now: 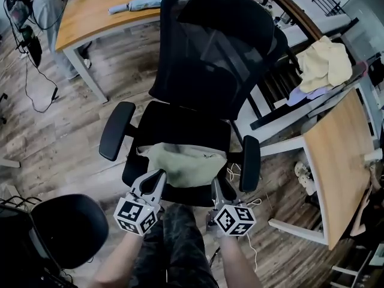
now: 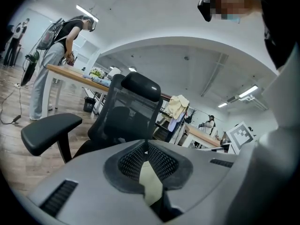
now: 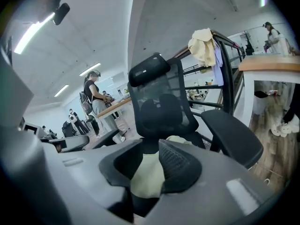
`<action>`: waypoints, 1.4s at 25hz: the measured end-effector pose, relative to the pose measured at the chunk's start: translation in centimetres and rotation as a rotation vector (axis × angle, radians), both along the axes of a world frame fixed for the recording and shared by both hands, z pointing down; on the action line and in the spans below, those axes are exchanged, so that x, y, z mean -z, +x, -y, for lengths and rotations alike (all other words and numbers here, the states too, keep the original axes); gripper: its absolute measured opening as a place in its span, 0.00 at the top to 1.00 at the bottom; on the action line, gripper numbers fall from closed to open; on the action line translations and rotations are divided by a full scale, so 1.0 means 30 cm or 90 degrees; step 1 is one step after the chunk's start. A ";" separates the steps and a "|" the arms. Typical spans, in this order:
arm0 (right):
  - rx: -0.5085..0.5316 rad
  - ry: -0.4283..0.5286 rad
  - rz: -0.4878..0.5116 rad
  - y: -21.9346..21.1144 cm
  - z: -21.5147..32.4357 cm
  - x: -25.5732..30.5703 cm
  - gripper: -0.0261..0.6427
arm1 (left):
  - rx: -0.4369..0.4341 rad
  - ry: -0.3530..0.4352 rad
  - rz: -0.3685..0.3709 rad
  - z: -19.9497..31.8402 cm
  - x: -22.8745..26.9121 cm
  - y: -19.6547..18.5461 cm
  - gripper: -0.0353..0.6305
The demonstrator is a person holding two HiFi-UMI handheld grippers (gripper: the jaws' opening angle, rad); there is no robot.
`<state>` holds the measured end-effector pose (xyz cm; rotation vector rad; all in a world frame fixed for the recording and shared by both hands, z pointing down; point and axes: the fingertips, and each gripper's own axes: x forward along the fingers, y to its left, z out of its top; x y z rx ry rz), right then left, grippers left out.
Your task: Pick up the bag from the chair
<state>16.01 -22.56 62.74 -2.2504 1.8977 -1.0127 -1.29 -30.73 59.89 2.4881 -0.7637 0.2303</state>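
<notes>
On the seat of the black chair [image 1: 216, 47], at the middle of the head view, lies the pale green bag [image 1: 186, 164], slumped toward the seat's front edge. We see both tools meeting that edge from 6 o'clock: the left hand-held gripper [image 1: 157, 177] at the bag's 7 o'clock corner, the right hand-held gripper [image 1: 217, 185] at its 5 o'clock corner. From above their jaws are too small to read.

The gripper views settle it. In the left gripper view the meshed pads [image 2: 164, 161] meet at their far tips, clenched on a thin strip of pale fabric. In the right gripper view the pads [image 3: 176, 165] stand a little apart, with a thicker fold of the bag filling the gap from pad to pad, so we take that one as grasping the bag too. More of the bag rises behind the right pad.

Only the head view shows us the armrests [image 1: 116, 131] at 9 and 3 o'clock of the seat, a wooden counter [image 1: 96, 14] at 11 o'clock, a yellow cloth [image 1: 324, 65] at 2 o'clock and a second dark seat [image 1: 66, 230] at 7 o'clock. Only the gripper views show us the room at eye level. The left one has a person with a backpack [image 2: 56, 55] standing at the counter, and the right one has ceiling lights [image 3: 33, 34] at 10 o'clock.
</notes>
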 end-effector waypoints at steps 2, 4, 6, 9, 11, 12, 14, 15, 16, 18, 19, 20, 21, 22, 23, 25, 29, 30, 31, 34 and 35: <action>-0.023 -0.017 0.013 0.037 0.017 -0.050 0.76 | 0.001 -0.001 0.002 0.009 -0.015 0.006 0.95; -0.037 -0.036 0.024 0.067 0.034 -0.093 0.70 | 0.011 -0.005 0.010 0.017 -0.041 0.004 0.95; -0.045 -0.056 0.032 0.090 0.052 -0.128 0.66 | 0.026 -0.014 0.020 0.026 -0.079 -0.003 0.95; -0.073 -0.088 0.061 0.125 0.063 -0.186 0.60 | 0.043 -0.031 0.035 0.032 -0.131 -0.014 0.95; -0.096 -0.096 0.094 0.152 0.076 -0.220 0.58 | 0.051 -0.038 0.041 0.038 -0.160 -0.016 0.95; -0.104 -0.095 0.115 0.163 0.088 -0.232 0.58 | 0.055 -0.040 0.044 0.044 -0.173 -0.017 0.94; -0.113 -0.090 0.156 0.173 0.116 -0.250 0.57 | 0.062 -0.043 0.049 0.058 -0.193 -0.019 0.94; -0.114 -0.089 0.171 0.177 0.129 -0.257 0.57 | 0.066 -0.044 0.051 0.066 -0.201 -0.020 0.94; -0.115 -0.090 0.180 0.180 0.140 -0.264 0.57 | 0.072 -0.045 0.053 0.074 -0.209 -0.023 0.93; -0.118 -0.095 0.189 0.193 0.155 -0.280 0.57 | 0.087 -0.045 0.057 0.094 -0.222 -0.032 0.92; -0.120 -0.096 0.194 0.198 0.163 -0.286 0.57 | 0.096 -0.045 0.059 0.103 -0.228 -0.037 0.90; -0.119 -0.094 0.203 0.198 0.176 -0.287 0.57 | 0.104 -0.046 0.062 0.110 -0.234 -0.043 0.89; -0.118 -0.092 0.214 0.194 0.188 -0.289 0.57 | 0.110 -0.048 0.065 0.115 -0.241 -0.049 0.87; -0.116 -0.095 0.222 0.190 0.196 -0.293 0.57 | 0.116 -0.051 0.068 0.117 -0.250 -0.054 0.85; -0.115 -0.098 0.228 0.187 0.200 -0.298 0.58 | 0.121 -0.056 0.071 0.118 -0.259 -0.058 0.84; -0.115 -0.099 0.229 0.188 0.205 -0.301 0.61 | 0.126 -0.070 0.077 0.116 -0.279 -0.060 0.80; -0.108 -0.085 0.229 0.192 0.214 -0.293 0.77 | 0.156 -0.129 0.062 0.112 -0.327 -0.070 0.73; -0.104 -0.082 0.226 0.190 0.215 -0.292 0.79 | 0.169 -0.150 0.049 0.114 -0.339 -0.077 0.71; -0.101 -0.080 0.223 0.187 0.215 -0.290 0.79 | 0.179 -0.171 0.038 0.117 -0.353 -0.082 0.68; -0.094 -0.081 0.211 0.182 0.211 -0.289 0.80 | 0.187 -0.229 0.007 0.125 -0.394 -0.077 0.61; -0.091 -0.080 0.207 0.182 0.210 -0.288 0.80 | 0.186 -0.250 -0.005 0.127 -0.406 -0.069 0.61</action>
